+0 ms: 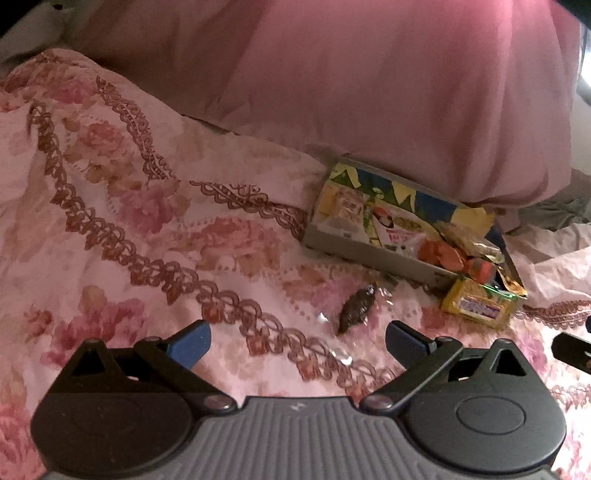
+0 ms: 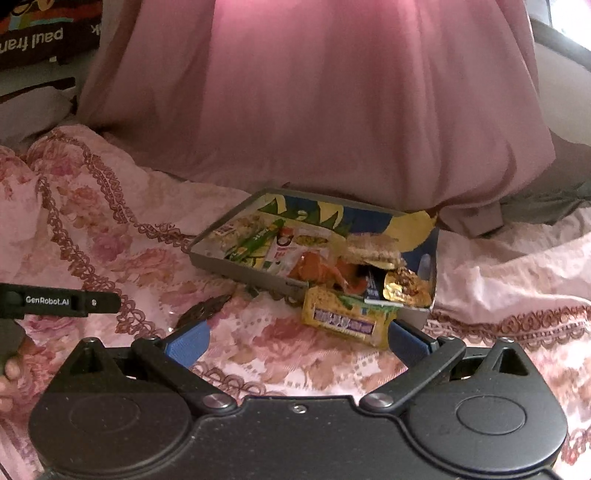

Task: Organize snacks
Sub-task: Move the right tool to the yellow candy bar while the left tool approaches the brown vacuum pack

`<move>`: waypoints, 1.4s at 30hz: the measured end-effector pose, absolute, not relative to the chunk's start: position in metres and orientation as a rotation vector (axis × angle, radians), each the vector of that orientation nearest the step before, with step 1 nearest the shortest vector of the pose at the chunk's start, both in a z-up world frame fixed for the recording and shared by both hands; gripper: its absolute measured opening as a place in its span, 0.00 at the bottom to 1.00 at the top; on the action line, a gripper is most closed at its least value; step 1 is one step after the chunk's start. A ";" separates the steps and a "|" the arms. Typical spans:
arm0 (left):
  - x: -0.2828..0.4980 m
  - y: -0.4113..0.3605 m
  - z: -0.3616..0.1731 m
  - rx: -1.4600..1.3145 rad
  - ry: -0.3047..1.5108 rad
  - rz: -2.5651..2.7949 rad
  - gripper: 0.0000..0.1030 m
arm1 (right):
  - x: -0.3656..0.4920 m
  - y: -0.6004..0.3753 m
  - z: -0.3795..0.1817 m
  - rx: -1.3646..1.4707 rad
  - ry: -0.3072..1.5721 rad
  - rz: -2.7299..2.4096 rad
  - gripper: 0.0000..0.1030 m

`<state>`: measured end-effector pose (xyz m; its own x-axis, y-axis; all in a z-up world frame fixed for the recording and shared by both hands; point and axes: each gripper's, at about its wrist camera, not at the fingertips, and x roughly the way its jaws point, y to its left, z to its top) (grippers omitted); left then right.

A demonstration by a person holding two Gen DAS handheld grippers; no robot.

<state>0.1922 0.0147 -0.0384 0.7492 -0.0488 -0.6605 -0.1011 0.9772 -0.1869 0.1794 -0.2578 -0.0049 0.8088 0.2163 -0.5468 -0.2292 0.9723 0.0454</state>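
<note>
A shallow grey cardboard box [image 1: 373, 254] [image 2: 236, 267] lies on the floral bedspread and holds several snack packets, orange [image 1: 441, 254] [image 2: 325, 271] and gold ones among them. A yellow snack pack [image 1: 480, 304] [image 2: 347, 319] leans against the box's near corner. A dark brown snack in clear wrap [image 1: 356, 312] [image 2: 201, 310] lies on the bedspread just ahead of my left gripper [image 1: 297, 341], which is open and empty. My right gripper [image 2: 297, 341] is open and empty, just short of the yellow pack.
A big pink pillow [image 1: 369, 92] [image 2: 314, 103] rises right behind the box. The floral bedspread [image 1: 129, 221] [image 2: 92, 229] is rumpled on the left. The left gripper's body [image 2: 59, 301] shows at the left edge of the right wrist view. A dark printed bag [image 2: 40, 33] sits far left.
</note>
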 end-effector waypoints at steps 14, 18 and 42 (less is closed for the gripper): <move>0.257 0.009 -0.064 -0.234 0.735 -0.103 1.00 | 0.230 -0.265 -0.023 -0.153 0.601 0.252 0.99; 0.271 0.003 -0.078 -0.201 0.744 -0.131 1.00 | 0.238 -0.271 -0.042 -0.154 0.624 0.252 0.99; 0.293 -0.021 -0.102 -0.053 0.741 -0.326 0.96 | 0.314 -0.303 -0.100 0.085 0.753 0.282 0.95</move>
<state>0.2933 -0.0210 -0.1020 0.6898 -0.3098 -0.6543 0.2729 0.9484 -0.1614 0.3143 -0.3029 -0.0999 0.6943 0.2824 -0.6620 -0.2219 0.9590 0.1764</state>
